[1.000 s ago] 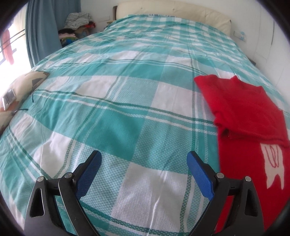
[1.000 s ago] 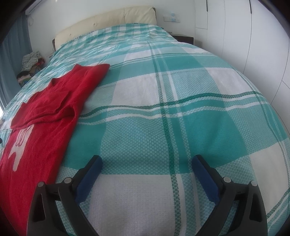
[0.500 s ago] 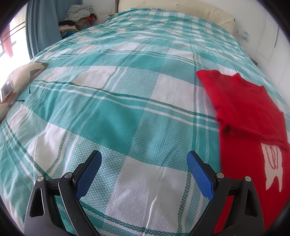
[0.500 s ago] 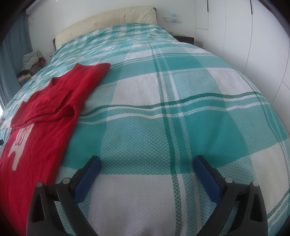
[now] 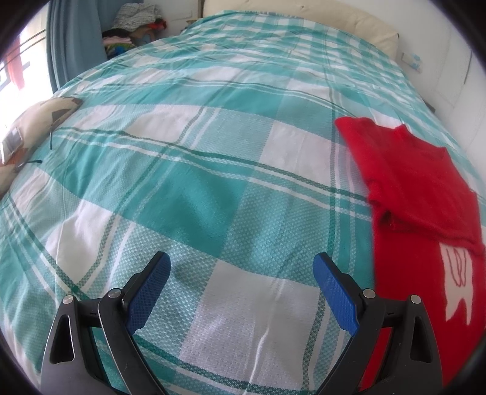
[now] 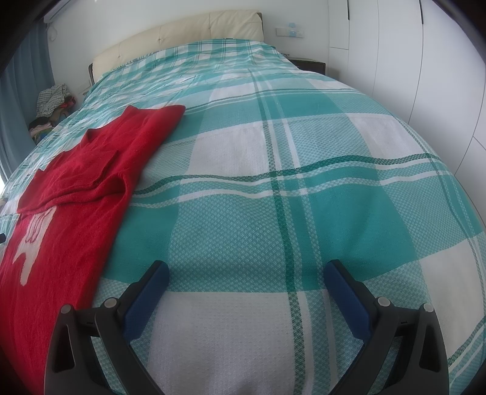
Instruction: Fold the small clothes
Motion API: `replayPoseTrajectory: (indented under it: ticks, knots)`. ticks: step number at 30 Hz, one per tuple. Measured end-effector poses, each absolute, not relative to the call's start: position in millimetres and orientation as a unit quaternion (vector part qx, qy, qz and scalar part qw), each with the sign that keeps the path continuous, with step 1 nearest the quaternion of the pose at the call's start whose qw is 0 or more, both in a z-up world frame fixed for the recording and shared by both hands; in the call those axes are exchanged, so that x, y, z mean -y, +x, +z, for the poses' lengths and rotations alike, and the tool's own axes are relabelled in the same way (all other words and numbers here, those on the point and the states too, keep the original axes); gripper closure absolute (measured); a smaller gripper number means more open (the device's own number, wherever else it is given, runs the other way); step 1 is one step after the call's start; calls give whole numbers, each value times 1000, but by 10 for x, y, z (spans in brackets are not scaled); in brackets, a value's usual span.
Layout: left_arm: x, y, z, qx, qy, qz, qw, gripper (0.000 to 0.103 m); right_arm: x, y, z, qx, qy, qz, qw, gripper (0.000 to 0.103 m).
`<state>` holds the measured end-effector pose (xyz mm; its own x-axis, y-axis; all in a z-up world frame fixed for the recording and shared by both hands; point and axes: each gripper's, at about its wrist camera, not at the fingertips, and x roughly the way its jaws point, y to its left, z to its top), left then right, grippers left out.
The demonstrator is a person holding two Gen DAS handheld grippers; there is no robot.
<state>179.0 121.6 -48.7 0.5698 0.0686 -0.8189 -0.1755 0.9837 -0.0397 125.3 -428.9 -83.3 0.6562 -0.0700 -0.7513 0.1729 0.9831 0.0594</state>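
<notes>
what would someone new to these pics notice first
The bright red sweater stands out at once: it lies flat on the teal and white checked bedspread, with its sleeves folded across the chest and a white figure below them. It sits at the right edge of the left wrist view and the left edge of the right wrist view. Both the left gripper and right gripper hang over bare bedspread, jaws wide apart and empty.

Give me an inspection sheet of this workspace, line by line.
Surface: bed with teal-and-white checked cover, lightly wrinkled.
Job's things: red sweater with white motif, sleeves folded in, lying flat between the two views.
Clutter: patterned cushion at the bed's edge.
Grippers: left claw open, empty; right claw open, empty; both over bare cover.
Cables: thin dark cord near the cushion.
Surroundings: cream headboard, blue curtain, clothes pile, white wardrobe.
</notes>
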Motion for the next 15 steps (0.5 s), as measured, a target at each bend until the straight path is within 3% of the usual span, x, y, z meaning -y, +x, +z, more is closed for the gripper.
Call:
replayPoseTrajectory:
  ticks: [15]
  knots:
    - [-1217, 1797, -525, -464, -57, 74, 881, 7, 4287, 1258, -832, -409, 62, -67, 908, 1]
